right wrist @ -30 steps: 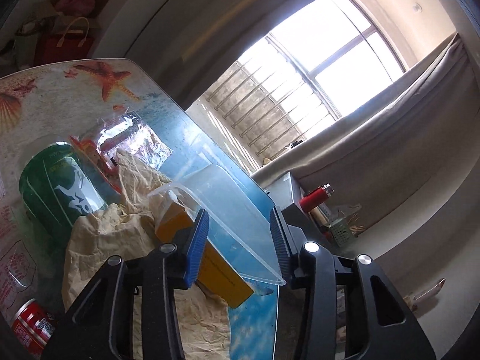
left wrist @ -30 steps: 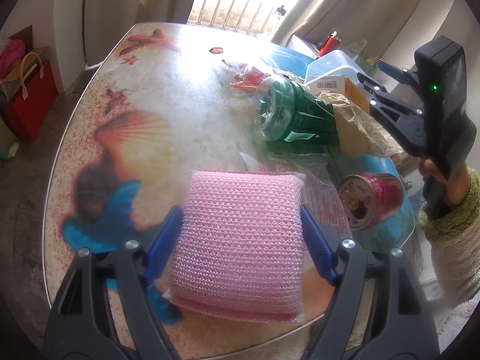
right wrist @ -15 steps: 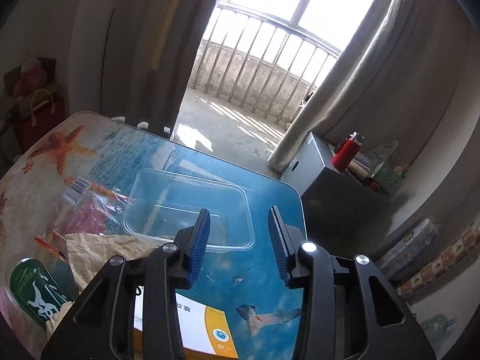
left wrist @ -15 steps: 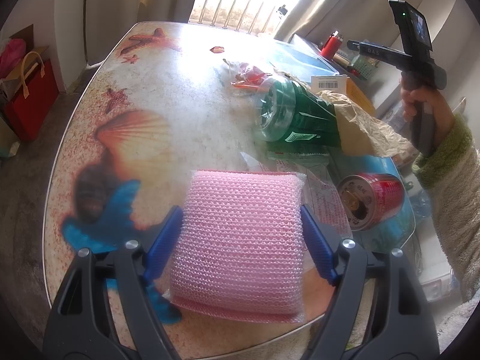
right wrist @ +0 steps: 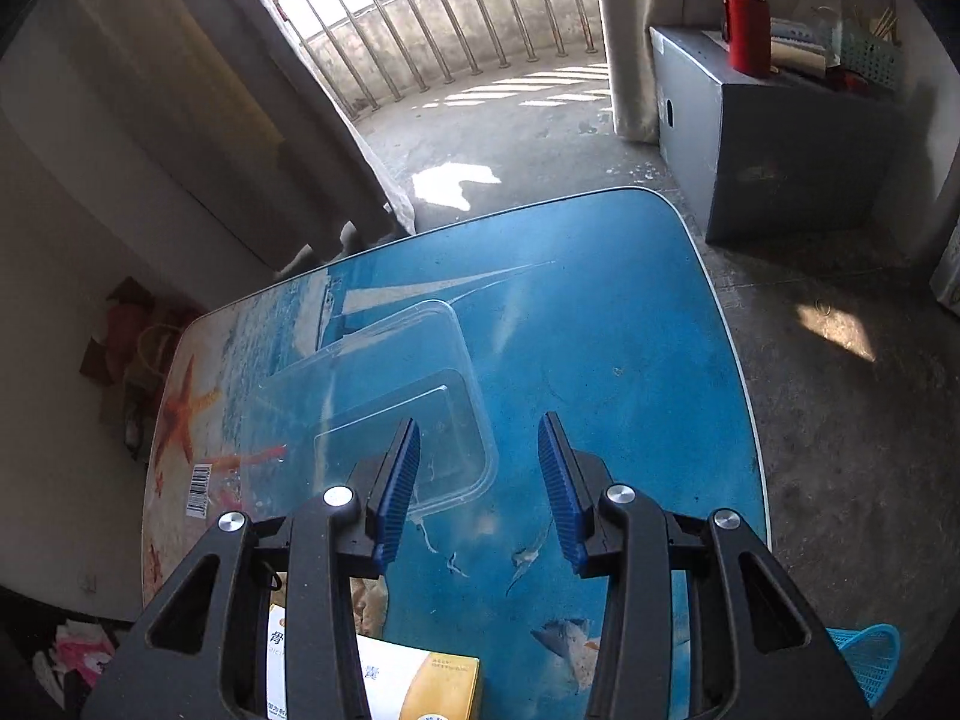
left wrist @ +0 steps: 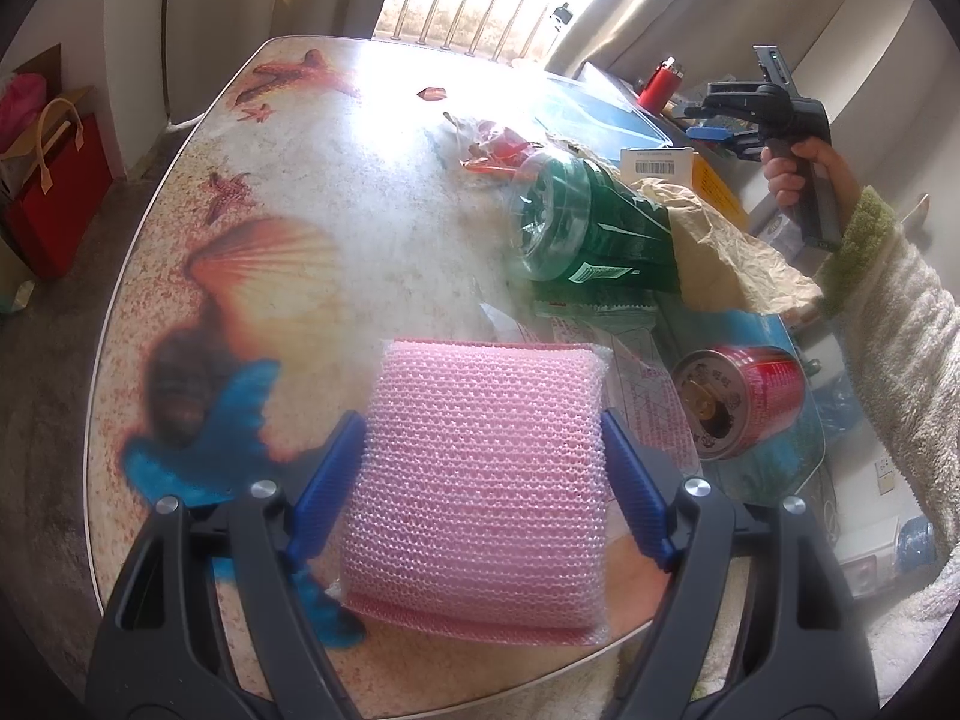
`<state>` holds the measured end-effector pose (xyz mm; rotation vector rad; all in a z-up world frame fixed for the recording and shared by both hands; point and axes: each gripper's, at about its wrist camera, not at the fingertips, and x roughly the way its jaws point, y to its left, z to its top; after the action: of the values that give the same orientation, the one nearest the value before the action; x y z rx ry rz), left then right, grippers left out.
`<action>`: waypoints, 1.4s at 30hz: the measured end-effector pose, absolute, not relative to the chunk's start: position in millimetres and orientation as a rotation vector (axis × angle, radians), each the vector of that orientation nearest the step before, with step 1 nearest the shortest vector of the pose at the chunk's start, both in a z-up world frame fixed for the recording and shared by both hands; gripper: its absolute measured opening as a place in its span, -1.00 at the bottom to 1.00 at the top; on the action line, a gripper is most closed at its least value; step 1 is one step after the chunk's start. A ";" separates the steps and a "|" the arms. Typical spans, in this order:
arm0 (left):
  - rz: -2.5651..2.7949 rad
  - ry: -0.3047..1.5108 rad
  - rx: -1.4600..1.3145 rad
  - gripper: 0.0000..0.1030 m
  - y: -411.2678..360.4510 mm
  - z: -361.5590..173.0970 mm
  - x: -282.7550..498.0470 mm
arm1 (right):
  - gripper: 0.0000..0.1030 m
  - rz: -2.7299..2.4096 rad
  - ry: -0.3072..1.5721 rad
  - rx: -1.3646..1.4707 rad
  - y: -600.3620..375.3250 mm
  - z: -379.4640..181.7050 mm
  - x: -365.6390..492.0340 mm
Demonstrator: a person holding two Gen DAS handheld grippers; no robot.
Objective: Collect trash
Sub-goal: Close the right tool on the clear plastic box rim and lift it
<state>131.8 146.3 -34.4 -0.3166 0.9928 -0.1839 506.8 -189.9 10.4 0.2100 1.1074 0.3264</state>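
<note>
**Left wrist view: sponge held, right gripper swung to far corner**

Left wrist cam, fig. a: left gripper (left wrist: 480,480) has its blue pads closed on both sides of a pink mesh sponge (left wrist: 480,474) in clear wrap, jaws wide because the item is wide; unchanged vs. a second ago. Trash lies beyond it on the seashell-print table (left wrist: 288,192): green plastic bottle (left wrist: 576,228) on its side, crumpled brown paper (left wrist: 732,258) just right of it, red can (left wrist: 738,402) lying near the table's right edge, red wrapper scraps (left wrist: 498,147) further back.

Right wrist cam, fig. b: right gripper (right wrist: 477,483) has swung away from the bottle/paper pile and now points down at the blue far corner; jaws partly open, nothing between them. Clear plastic tub (right wrist: 384,396), empty, sits upright on the table, partly behind the left finger. Yellow-and-white box (right wrist: 414,681) shows at bottom edge, below the fingers.

Implication (judgement): right hand has prob. re-aimed at the tub, either as the next pickup or as a container for trash; no grasp yet. Tub is thin, see-through and flexible, so its rim may be easy to misjudge.
</note>
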 end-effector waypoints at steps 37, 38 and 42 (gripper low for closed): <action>-0.097 0.831 -0.348 0.41 165.3 26.4 104.4 | -0.92 0.346 1.000 0.378 -250.1 52.3 464.7; -0.097 0.819 -0.347 0.41 164.7 31.0 102.2 | -0.92 0.347 0.987 0.385 -256.8 58.4 455.7; -0.122 0.779 -0.333 0.41 156.6 49.3 94.5 | -0.92 0.353 0.941 0.417 -285.9 79.5 415.2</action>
<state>94.5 156.6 49.3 -0.3331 0.7789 -0.1224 415.2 -285.9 79.5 0.4165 0.9411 0.3525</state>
